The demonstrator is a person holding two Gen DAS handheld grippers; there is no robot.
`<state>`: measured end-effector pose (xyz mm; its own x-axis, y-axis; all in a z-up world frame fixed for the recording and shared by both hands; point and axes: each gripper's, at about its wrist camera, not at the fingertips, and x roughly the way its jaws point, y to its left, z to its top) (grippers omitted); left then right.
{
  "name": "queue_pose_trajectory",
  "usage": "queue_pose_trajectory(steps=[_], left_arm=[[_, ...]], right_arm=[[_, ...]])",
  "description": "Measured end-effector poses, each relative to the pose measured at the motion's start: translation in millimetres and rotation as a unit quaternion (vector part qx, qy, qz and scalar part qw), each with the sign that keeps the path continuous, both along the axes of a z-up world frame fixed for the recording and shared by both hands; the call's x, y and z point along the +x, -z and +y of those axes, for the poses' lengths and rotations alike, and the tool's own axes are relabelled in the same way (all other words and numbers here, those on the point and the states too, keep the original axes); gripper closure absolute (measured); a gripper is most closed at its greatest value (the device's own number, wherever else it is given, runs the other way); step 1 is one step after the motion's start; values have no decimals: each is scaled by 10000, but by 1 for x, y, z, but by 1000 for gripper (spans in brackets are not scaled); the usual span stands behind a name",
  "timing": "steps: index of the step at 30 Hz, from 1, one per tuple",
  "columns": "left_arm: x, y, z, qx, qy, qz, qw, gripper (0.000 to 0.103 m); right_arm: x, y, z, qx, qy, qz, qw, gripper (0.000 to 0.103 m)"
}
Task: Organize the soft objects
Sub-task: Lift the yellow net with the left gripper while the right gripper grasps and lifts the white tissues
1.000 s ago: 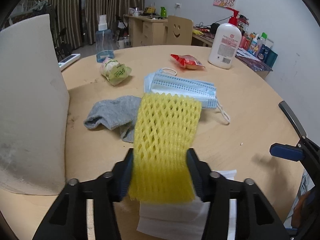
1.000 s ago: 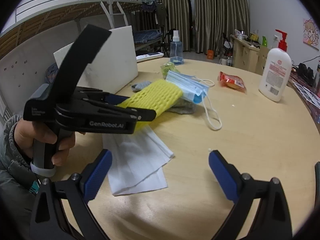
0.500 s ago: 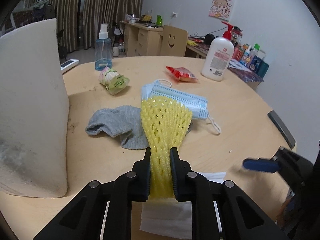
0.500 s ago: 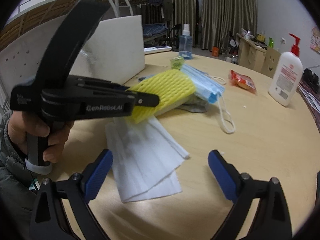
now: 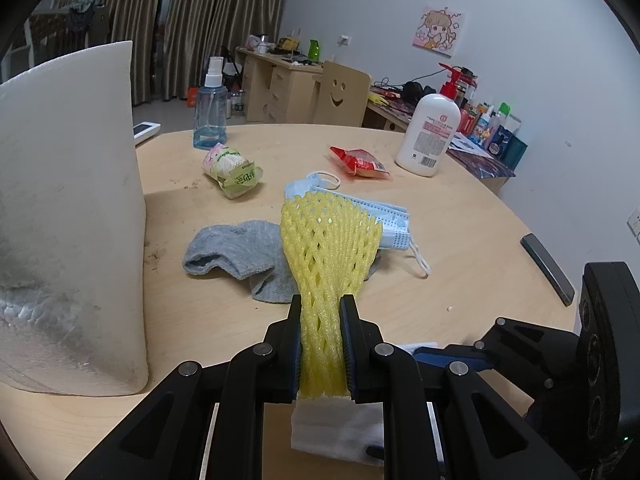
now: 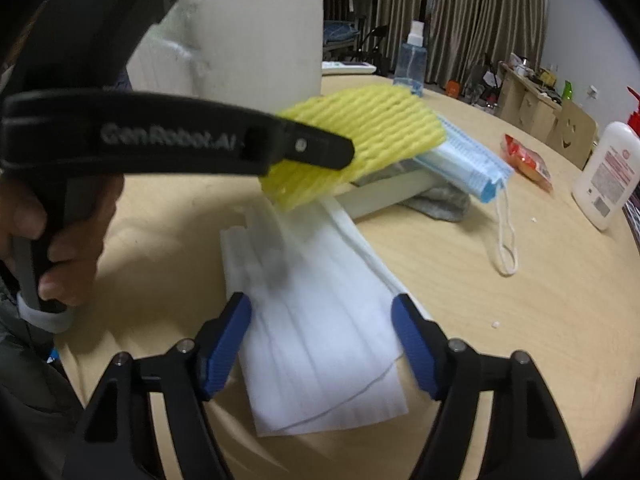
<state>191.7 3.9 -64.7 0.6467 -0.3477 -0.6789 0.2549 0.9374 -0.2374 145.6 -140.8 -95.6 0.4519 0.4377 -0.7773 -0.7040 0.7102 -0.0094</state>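
Observation:
My left gripper (image 5: 320,320) is shut on a yellow foam net (image 5: 328,236), pinching its near end narrow and holding it up off the table. Seen from the right wrist, the net (image 6: 372,120) fans out past the left gripper's tip (image 6: 340,152). A stack of white tissues (image 6: 316,320) lies flat under it. My right gripper (image 6: 320,320) straddles that stack, its jaws closing, and the blue pads (image 6: 228,340) are at the stack's edges without squeezing it. A grey sock (image 5: 240,252) and blue face masks (image 5: 384,216) lie beyond.
A tall white foam block (image 5: 68,200) stands at the left of the round wooden table (image 5: 460,240). Farther back are a spray bottle (image 5: 210,116), a lotion bottle (image 5: 430,136), a red packet (image 5: 358,160) and a green-wrapped packet (image 5: 232,170). A dark phone (image 5: 548,268) lies right.
The left jaws closed on the yellow net, squeezing it narrow, and raised it a little. The right gripper came down over the white tissues and its jaws narrowed around them.

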Motion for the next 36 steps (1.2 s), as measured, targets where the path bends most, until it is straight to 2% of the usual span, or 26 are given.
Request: queue_pose_trajectory(steps=[6, 7, 12, 14, 15, 17, 22, 36], left_arm=[[-1, 0, 5, -87, -2, 5, 10000, 85], [-1, -1, 6, -104, -9, -5, 9999, 85], [-3, -2, 5, -122, 30, -58, 9999, 85], [-5, -4, 4, -117, 41, -112, 9999, 85], [-6, -5, 5, -120, 41, -131, 9998, 85], [-8, -7, 6, -142, 39, -159, 9998, 85], [-16, -14, 4, -122, 90, -288, 9995, 85], [-57, -52, 3, 70, -69, -864, 9962, 85]], right_arm=[[1, -2, 0, -15, -40, 25, 10000, 33], [0, -2, 0, -22, -38, 32, 10000, 36], [-9, -5, 3, -132, -117, 46, 9998, 60], [-13, -5, 3, -140, -156, 49, 9998, 78], [-13, -5, 2, -145, -148, 29, 9998, 80], [-16, -5, 1, -128, -126, -6, 9998, 91], [-20, -6, -5, 53, -47, 11, 10000, 95], [-44, -35, -40, 553, 461, -427, 9965, 95]])
